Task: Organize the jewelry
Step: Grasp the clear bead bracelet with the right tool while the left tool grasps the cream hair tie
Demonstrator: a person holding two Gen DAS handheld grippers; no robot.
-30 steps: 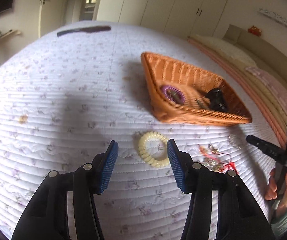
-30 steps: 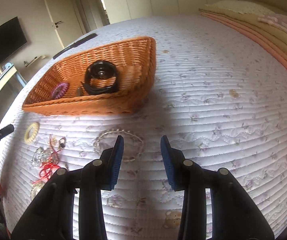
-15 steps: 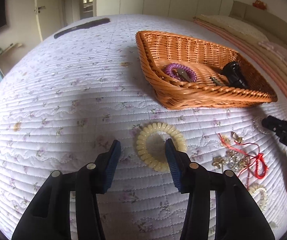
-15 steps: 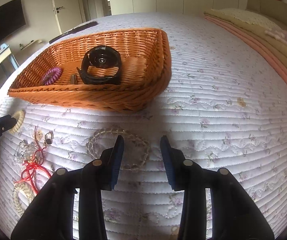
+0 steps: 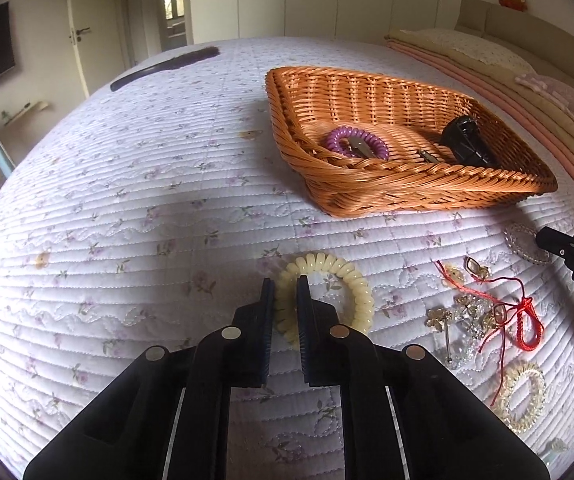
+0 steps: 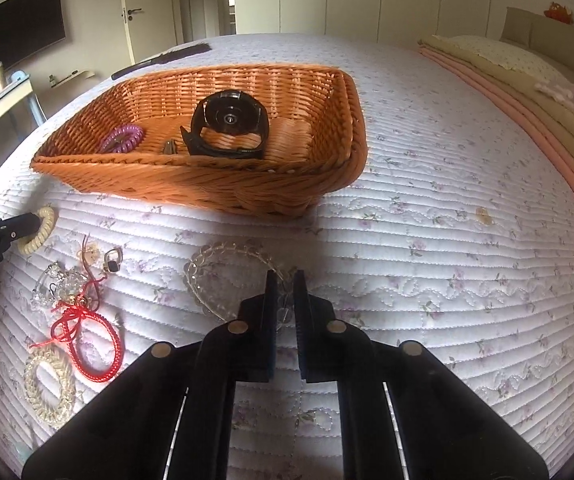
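A quilted bed (image 5: 135, 184) carries an orange wicker basket (image 5: 367, 196) holding a black watch (image 6: 229, 126) and purple coil tie (image 5: 361, 142). Just in front of the basket, the left hand-held gripper (image 5: 285, 294) is closing, pinching a cream coil tie (image 5: 357, 290). Right of it, the right hand-held gripper (image 6: 285, 290) pinches a clear bead bracelet (image 6: 207, 258).

One basket (image 5: 367, 192), two coil hair-ties (image 5: 361, 142).

Orange basket (image 5: 387, 196), purple coil (image 5: 361, 142), white floral quilt (image 5: 147, 208).
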